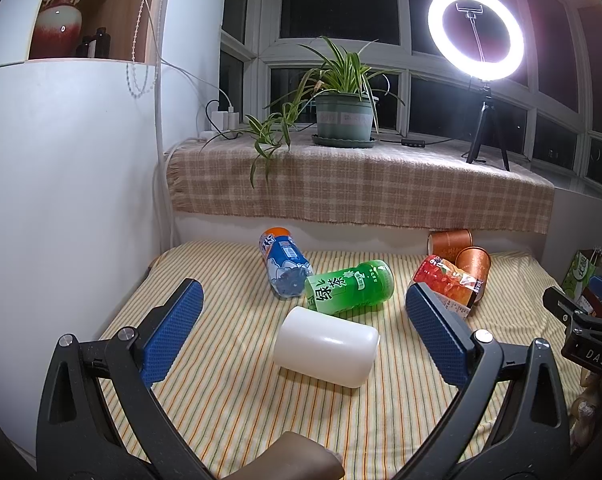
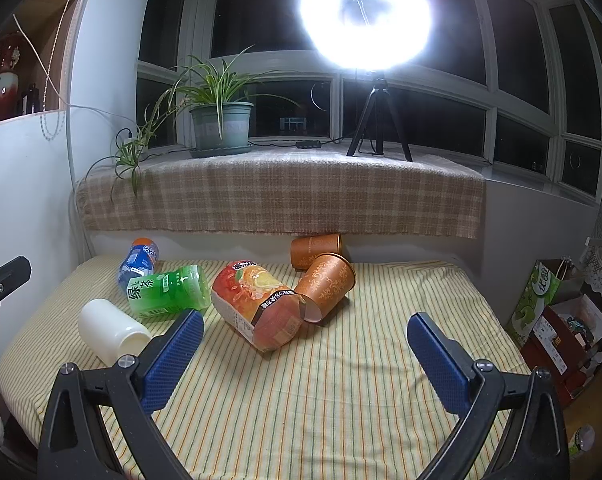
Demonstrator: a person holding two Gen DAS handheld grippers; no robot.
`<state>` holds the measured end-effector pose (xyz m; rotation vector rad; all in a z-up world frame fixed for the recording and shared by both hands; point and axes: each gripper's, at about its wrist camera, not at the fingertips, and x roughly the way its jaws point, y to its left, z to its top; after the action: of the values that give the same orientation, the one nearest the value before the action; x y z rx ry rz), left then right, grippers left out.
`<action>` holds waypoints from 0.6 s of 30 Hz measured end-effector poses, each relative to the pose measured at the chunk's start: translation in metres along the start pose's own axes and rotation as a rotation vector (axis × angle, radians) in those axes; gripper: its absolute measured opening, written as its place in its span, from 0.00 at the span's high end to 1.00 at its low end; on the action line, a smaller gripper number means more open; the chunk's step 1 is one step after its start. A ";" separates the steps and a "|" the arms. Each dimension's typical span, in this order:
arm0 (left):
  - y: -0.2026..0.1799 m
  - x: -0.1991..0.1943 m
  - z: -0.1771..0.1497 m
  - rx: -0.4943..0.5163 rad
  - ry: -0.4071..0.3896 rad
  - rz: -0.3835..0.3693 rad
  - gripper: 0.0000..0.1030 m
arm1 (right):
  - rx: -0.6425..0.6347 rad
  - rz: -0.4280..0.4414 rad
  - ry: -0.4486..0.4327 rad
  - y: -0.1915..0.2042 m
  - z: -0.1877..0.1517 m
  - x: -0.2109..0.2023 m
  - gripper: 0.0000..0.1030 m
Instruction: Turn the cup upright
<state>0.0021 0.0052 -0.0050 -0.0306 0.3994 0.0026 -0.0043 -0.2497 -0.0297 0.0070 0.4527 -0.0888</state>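
Observation:
Several cups lie on their sides on the striped cloth (image 1: 229, 400) (image 2: 341, 400). A white cup (image 1: 327, 346) (image 2: 113, 334) lies nearest my left gripper (image 1: 301, 312), which is open and empty just in front of it. Behind it lie a green tea cup (image 1: 349, 288) (image 2: 169, 290) and a blue cup (image 1: 285, 266) (image 2: 139, 264). A red-orange fruit cup (image 1: 447, 280) (image 2: 257, 306) and two copper cups (image 1: 475, 264) (image 2: 327, 286), (image 1: 449, 242) (image 2: 315, 250) lie to the right. My right gripper (image 2: 305, 330) is open and empty, before the fruit cup.
A ledge with a checked cloth (image 1: 361, 184) (image 2: 281, 196) rises behind the cups, with a potted plant (image 1: 343, 120) (image 2: 221, 126) and a ring light on a tripod (image 1: 485, 128) (image 2: 379, 120). A white wall (image 1: 61, 200) stands left. Boxes (image 2: 561, 320) sit at the right.

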 end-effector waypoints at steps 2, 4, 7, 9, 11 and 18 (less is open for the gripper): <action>0.000 0.000 0.000 0.000 -0.001 -0.001 0.00 | 0.000 0.001 0.000 0.000 0.000 0.000 0.00; 0.000 0.001 -0.001 0.000 0.000 0.000 0.00 | 0.000 0.000 0.000 0.000 0.000 0.000 0.00; 0.001 0.002 -0.002 0.000 0.001 -0.001 0.00 | 0.000 -0.001 -0.002 -0.001 0.000 0.000 0.00; 0.000 0.001 -0.001 0.000 0.000 -0.001 0.00 | 0.000 -0.001 -0.001 -0.001 0.001 0.000 0.00; 0.000 0.001 -0.001 0.000 0.000 -0.001 0.00 | 0.001 -0.001 -0.002 -0.001 0.000 0.000 0.00; 0.000 0.001 -0.001 -0.002 0.001 0.000 0.00 | 0.001 -0.001 0.000 -0.001 0.001 0.000 0.00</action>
<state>0.0026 0.0053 -0.0063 -0.0326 0.4003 0.0028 -0.0042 -0.2508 -0.0291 0.0076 0.4529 -0.0896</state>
